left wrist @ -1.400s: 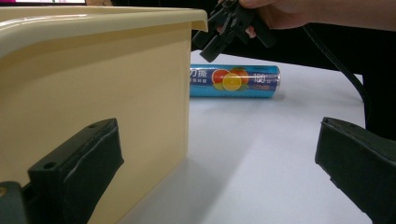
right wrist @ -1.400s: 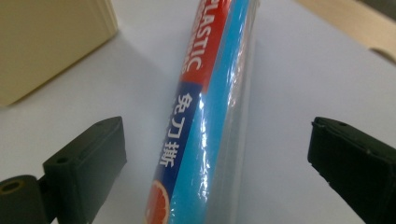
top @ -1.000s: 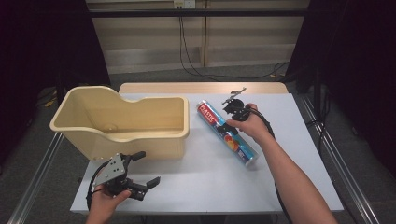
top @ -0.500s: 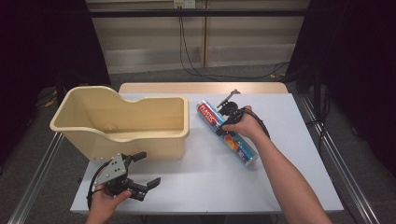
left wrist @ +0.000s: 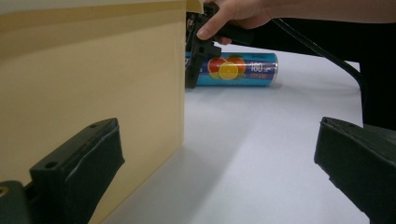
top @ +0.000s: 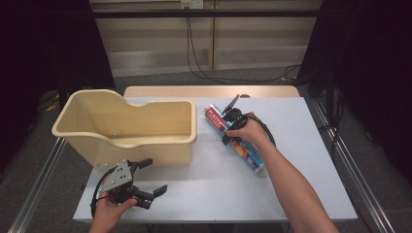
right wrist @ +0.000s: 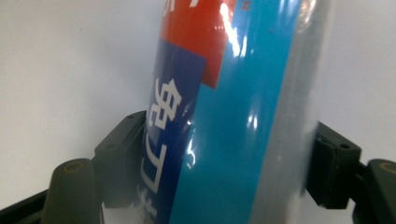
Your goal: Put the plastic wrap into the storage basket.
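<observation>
Right gripper view has your jaws just closing, pads against the tube [right wrist: 233, 116]. It lies at the bin's [top: 145, 141] three o'clock. Squeeze squarely, lift level. Left gripper [top: 148, 191] stays spread, idle.

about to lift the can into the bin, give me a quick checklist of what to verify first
1. Right tool on the can: ok, its jaws have just been closing and both pads sit against the sides.
2. Grip place: ok, near the can's middle in the high view.
3. Can still lying on the table: ok, not lifted yet.
4. Bin open with room: ok, though the near floor is hidden.
5. Left tool clear of the path: ok, open, low beside the bin's front wall.
6. Grip firm enough: cannot tell.
</observation>
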Demonstrator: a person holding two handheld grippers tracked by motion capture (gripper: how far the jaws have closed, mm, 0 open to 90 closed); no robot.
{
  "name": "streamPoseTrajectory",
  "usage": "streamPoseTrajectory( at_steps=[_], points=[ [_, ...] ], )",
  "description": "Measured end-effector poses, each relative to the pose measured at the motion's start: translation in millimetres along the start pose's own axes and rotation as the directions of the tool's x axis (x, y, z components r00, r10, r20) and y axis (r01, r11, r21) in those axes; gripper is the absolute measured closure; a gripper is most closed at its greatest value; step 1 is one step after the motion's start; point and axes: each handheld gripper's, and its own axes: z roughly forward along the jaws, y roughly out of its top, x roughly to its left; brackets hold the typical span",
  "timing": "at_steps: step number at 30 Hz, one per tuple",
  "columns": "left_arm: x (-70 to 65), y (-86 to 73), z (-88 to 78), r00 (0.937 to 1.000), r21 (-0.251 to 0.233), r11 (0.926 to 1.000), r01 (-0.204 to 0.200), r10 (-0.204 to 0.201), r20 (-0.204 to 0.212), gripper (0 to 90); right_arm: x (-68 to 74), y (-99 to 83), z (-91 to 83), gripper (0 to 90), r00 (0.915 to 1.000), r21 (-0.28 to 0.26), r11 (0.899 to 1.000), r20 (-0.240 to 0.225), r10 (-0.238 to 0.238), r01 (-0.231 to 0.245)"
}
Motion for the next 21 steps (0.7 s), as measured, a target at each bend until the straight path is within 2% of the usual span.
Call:
streamPoseTrajectory(
  at_steps=[3, 5, 11, 17, 21],
  points=[
    [0.5, -0.5, 0.0, 1.0000, 0.006, 1.0000, -0.006, 0.006, 0.002, 1.0, 1.7, 4.1, 1.2, 27.3, 0.9999, 0.024, 1.000, 0.015, -0.003, 0.003],
    [0.5, -0.8, 0.0, 1.0000, 0.009, 0.9999, -0.005, 0.005, 0.002, 1.0, 2.2, 5.8, 0.2, 28.3, 0.9998, 0.042, 0.999, 0.017, 0.014, -0.015],
    [0.6, -0.6, -0.2, 1.0000, 0.011, 0.9999, -0.007, 0.007, 0.004, 1.1, -0.7, 6.4, -1.4, 29.5, 0.9988, 0.053, 0.997, -0.002, 0.049, -0.048],
    [0.1, -0.2, 0.2, 0.9999, 0.015, 0.9999, -0.008, 0.008, 0.009, 1.3, -2.0, 4.3, -5.3, 30.2, 0.9997, 0.086, 0.996, 0.014, 0.018, -0.019],
    [0.1, 0.0, 0.8, 0.9999, 0.015, 0.9998, -0.012, 0.012, 0.013, 1.4, -7.7, 1.6, -15.5, 30.5, 0.9998, 0.087, 0.996, 0.012, 0.016, -0.017]
  ],
)
